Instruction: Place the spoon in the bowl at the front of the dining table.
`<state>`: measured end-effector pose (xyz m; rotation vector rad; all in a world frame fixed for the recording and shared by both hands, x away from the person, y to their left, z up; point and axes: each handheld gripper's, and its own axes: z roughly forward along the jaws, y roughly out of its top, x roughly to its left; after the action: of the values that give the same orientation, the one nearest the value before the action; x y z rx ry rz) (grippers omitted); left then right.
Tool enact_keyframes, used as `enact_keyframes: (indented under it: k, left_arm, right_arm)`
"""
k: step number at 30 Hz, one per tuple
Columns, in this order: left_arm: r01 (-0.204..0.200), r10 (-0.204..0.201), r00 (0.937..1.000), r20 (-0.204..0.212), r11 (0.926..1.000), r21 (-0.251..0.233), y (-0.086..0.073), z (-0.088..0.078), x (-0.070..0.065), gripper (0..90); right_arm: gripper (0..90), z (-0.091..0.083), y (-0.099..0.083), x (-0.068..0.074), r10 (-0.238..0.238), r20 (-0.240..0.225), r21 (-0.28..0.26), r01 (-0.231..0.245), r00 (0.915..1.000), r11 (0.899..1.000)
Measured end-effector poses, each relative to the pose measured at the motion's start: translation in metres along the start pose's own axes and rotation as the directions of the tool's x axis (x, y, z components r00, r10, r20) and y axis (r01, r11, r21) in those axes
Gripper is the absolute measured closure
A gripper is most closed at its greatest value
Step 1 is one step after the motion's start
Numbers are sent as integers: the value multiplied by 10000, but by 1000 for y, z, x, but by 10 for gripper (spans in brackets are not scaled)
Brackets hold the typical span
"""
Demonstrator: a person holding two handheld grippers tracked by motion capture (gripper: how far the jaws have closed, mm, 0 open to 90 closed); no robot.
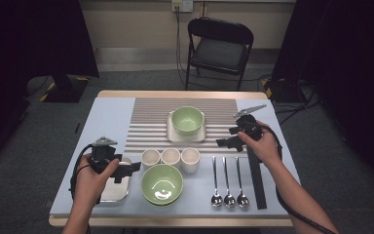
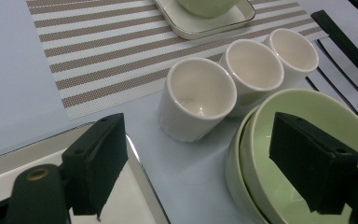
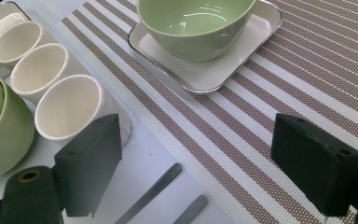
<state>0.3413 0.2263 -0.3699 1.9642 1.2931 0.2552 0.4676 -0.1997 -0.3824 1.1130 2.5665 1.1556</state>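
My left gripper (image 1: 128,169) hovers open at the table's front left, between a metal-rimmed tray (image 1: 115,193) and stacked green bowls (image 1: 162,184). In the left gripper view, the left gripper (image 2: 200,158) has one jaw over the tray (image 2: 51,140) and the other over the green bowls (image 2: 303,107); nothing sits between them. My right gripper (image 1: 227,143) stays open over the striped placemat's right edge. In the right gripper view, the right gripper (image 3: 205,163) faces a green bowl (image 3: 196,28) on a square white plate (image 3: 256,42).
Three white cups (image 1: 170,156) stand in a row behind the front bowls. To the right lie three spoons (image 1: 229,181) and a black strip (image 1: 256,180). The striped placemat (image 1: 148,122) covers the table's middle. A black folding chair (image 1: 219,48) stands beyond the far edge.
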Motion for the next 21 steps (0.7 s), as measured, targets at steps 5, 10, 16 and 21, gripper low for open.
enact_keyframes:
  k: [5, 10, 16, 21]
  left_arm:
    - [-91, 91, 10000, 7, 10000, -15, 5, 1, -4, 187]
    - [-216, 216, 9997, 58, 9998, -23, 10, 1, -8, 187]
    - [-341, 341, 9994, 82, 9994, 30, 14, 3, -12, 187]
    - [-406, 405, 9991, 155, 9992, 60, 17, 6, -16, 187]
  right_arm:
    - [157, 1, -2, 0, 35, -32, 29, -35, 10000, 10000]
    - [157, 1, -4, 0, -6, -55, 17, 6, 10000, 10000]
    - [157, 1, -5, 1, -42, -81, 22, 42, 10000, 10000]
    - [157, 0, -6, 1, -99, -97, 48, 100, 9999, 9999]
